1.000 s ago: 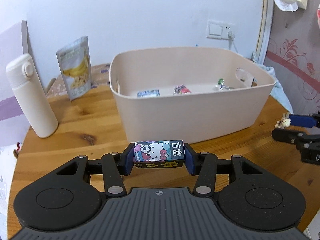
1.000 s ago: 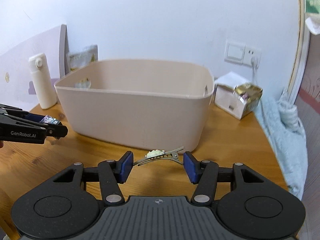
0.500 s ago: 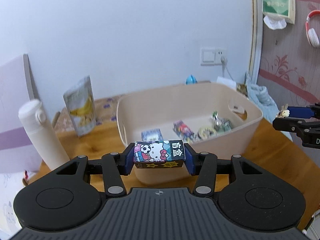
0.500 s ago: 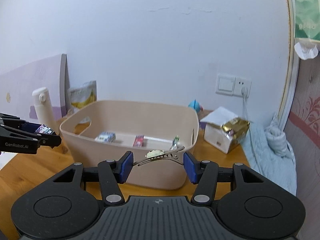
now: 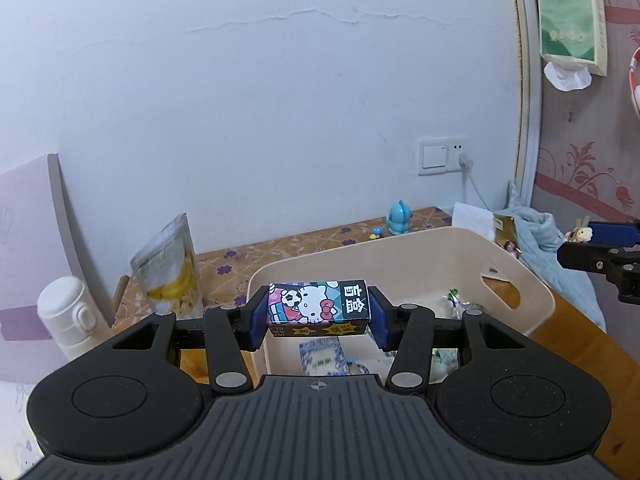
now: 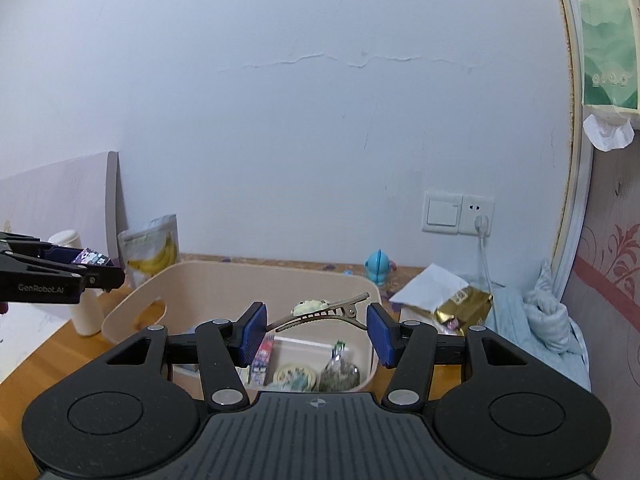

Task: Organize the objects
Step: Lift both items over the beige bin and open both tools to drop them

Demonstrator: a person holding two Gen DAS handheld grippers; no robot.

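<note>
Gripping a cartoon-cat box [image 5: 318, 303] crosswise, the left gripper [image 5: 318, 318] hung above the near rim of a beige bin [image 5: 532, 292]; the right gripper [image 6: 316, 330] pinched a metal hair clip [image 6: 320, 310] endwise over it, a banana-chip pouch [image 5: 170, 266] standing beyond at far left.

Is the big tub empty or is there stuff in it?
Not empty. The beige tub has small things on its floor: a round tin, a crinkly wrapper and a small packet.

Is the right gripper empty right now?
No, the right gripper holds a metal hair clip with a pale ornament lengthwise between its blue pads, above the beige bin.
</note>
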